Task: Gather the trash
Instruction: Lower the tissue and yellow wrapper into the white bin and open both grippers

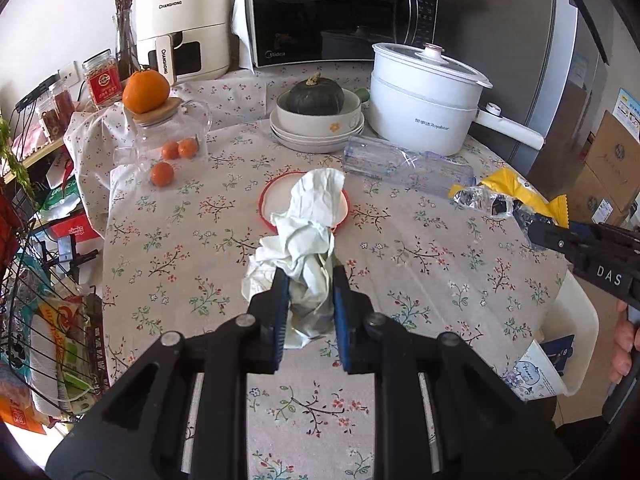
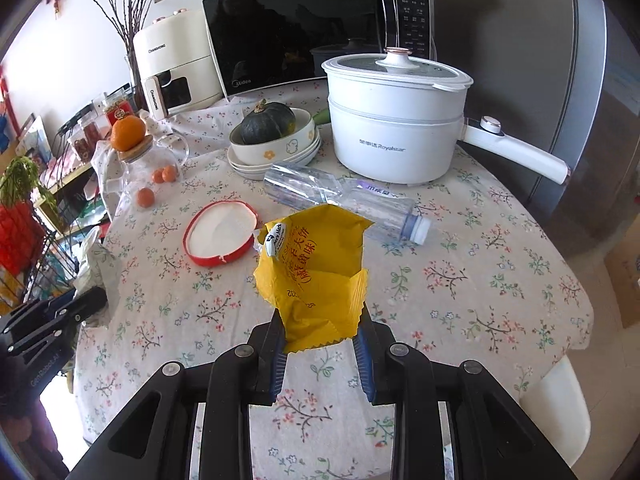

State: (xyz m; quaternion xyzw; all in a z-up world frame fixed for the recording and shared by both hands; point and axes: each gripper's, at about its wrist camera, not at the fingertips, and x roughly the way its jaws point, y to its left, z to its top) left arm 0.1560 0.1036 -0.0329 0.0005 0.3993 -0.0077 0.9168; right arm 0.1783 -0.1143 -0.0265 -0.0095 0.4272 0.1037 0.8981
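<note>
Now both pieces of trash up off the worktop [image 2: 460, 300], each pinched in narrow jaws: crumpled white tissue [image 1: 304, 240] in the left hand-held gripper [image 1: 308, 300], torn yellow snack wrapper [image 2: 316, 276] in the right hand-held gripper [image 2: 322, 344]. Judged the carrying step, toward a bin not seen in either view. Best done by keeping both grips firm, since tissue and wrapper are light and limp and could slip; by holding the loose ends clear of the red lid [image 2: 221, 234] and the empty plastic bottle [image 2: 344, 200] lying on its side just beyond; and by letting go only once well over the bin.

Counted on the cloth: one bottle, one red lid, likely the trash left to collect. Also one white electric pot [image 2: 394, 120], one dark squash [image 2: 267, 122] in stacked bowls, one large orange [image 1: 145, 87] on a glass jar, three small oranges, one microwave [image 1: 332, 12].
</note>
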